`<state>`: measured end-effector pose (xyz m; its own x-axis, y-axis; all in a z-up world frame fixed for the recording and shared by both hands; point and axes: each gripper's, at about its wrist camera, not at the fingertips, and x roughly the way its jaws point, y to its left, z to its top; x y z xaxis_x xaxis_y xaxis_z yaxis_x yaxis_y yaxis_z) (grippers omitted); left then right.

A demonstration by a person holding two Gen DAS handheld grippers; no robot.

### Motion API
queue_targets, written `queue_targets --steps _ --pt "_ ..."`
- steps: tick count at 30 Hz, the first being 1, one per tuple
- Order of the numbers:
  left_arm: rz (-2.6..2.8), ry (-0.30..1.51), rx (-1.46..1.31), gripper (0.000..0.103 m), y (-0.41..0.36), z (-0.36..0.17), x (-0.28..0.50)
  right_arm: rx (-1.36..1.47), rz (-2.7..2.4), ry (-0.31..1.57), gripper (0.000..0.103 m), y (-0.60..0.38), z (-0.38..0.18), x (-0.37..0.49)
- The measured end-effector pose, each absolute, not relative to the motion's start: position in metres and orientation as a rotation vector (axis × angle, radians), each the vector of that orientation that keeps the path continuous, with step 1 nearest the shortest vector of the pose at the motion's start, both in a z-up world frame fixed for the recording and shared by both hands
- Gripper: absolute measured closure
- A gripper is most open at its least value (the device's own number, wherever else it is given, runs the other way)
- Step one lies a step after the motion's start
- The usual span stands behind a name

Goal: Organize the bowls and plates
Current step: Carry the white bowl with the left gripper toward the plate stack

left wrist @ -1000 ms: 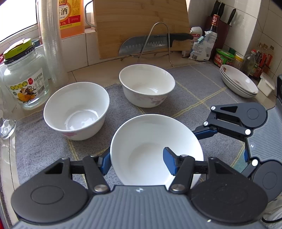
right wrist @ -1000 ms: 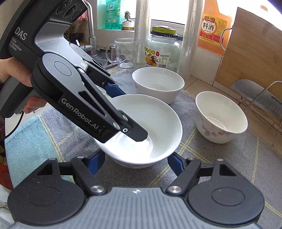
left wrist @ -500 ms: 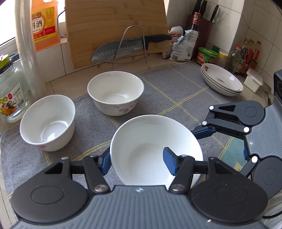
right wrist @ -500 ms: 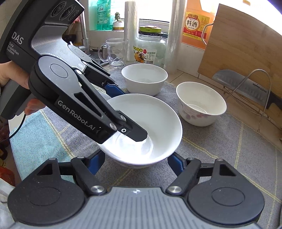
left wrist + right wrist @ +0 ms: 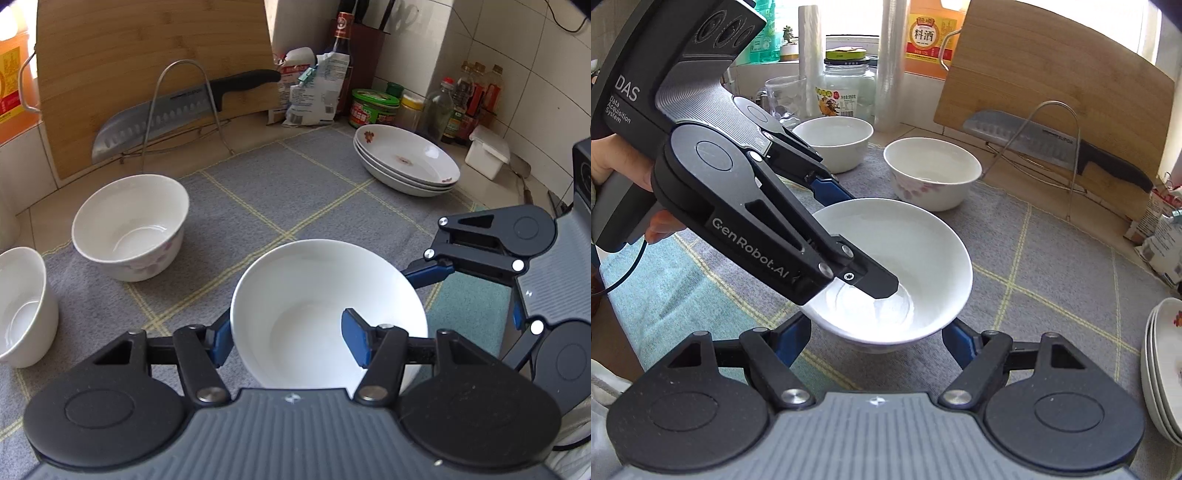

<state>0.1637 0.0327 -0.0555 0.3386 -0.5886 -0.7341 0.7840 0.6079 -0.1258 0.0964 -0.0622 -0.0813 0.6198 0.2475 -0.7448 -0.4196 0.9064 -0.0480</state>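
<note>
My left gripper (image 5: 290, 338) is shut on the rim of a plain white bowl (image 5: 317, 295), one finger inside and one outside, holding it above the grey mat (image 5: 295, 184). The bowl also shows in the right wrist view (image 5: 905, 251) with the left gripper (image 5: 855, 234) clamped on its near-left wall. My right gripper (image 5: 877, 341) is open, its blue pads on either side below the bowl, apart from it. Two flowered bowls (image 5: 131, 223) (image 5: 20, 306) stand at the left. A stack of flowered plates (image 5: 406, 164) sits at the back right.
A cutting board (image 5: 147, 74) and a cleaver on a wire rack (image 5: 177, 110) lean against the back wall. Bottles, jars and bags (image 5: 373, 107) crowd the back right corner. A glass jar (image 5: 847, 96) and a mug (image 5: 785, 99) stand near the window.
Both grippers and the held bowl have swung to the right across the mat. The two flowered bowls slid toward the left of view and the plate stack came closer.
</note>
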Motion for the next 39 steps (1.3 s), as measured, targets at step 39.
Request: queue_targets --steps 39 --pt "-0.969 0.877 0.27 0.044 -0.015 -0.074 0.154 -0.161 0.329 0.898 0.021 -0.101 -0.089 0.081"
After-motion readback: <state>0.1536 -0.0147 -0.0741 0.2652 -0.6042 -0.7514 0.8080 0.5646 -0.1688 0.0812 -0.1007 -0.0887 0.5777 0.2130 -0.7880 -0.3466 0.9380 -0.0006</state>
